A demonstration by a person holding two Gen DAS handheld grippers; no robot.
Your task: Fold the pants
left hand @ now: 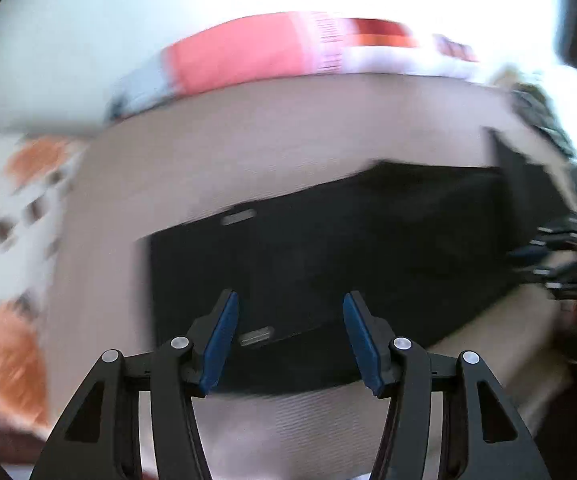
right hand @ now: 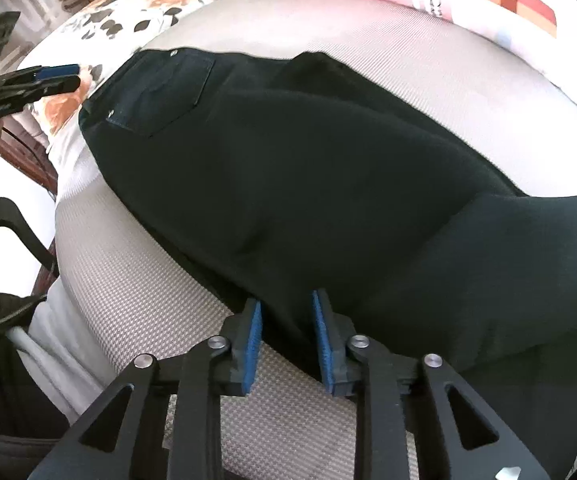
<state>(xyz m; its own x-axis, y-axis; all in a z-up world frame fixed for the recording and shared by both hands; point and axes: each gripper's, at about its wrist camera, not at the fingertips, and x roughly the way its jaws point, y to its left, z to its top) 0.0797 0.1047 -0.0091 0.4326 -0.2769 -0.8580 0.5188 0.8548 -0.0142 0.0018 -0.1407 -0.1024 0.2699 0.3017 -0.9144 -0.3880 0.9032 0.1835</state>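
On beige bed cover (right hand: 136, 292), dark pants (right hand: 308, 184), floral pillow (right hand: 128, 8)

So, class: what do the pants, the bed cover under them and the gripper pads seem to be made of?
Pants: probably dark denim, matte; a stitched back pocket with rivets shows.
Bed cover: woven beige textile, matte; a fine waffle-like grid shows.
Pads: blue, likely rubber or foam; the dull, finely textured face leaves it open.

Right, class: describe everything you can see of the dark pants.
The pants are dark, nearly black denim, lying flat on the beige textured bed cover. A stitched back pocket with rivets shows at the waist end. One leg end looks folded over. The right gripper sits open at their near edge.
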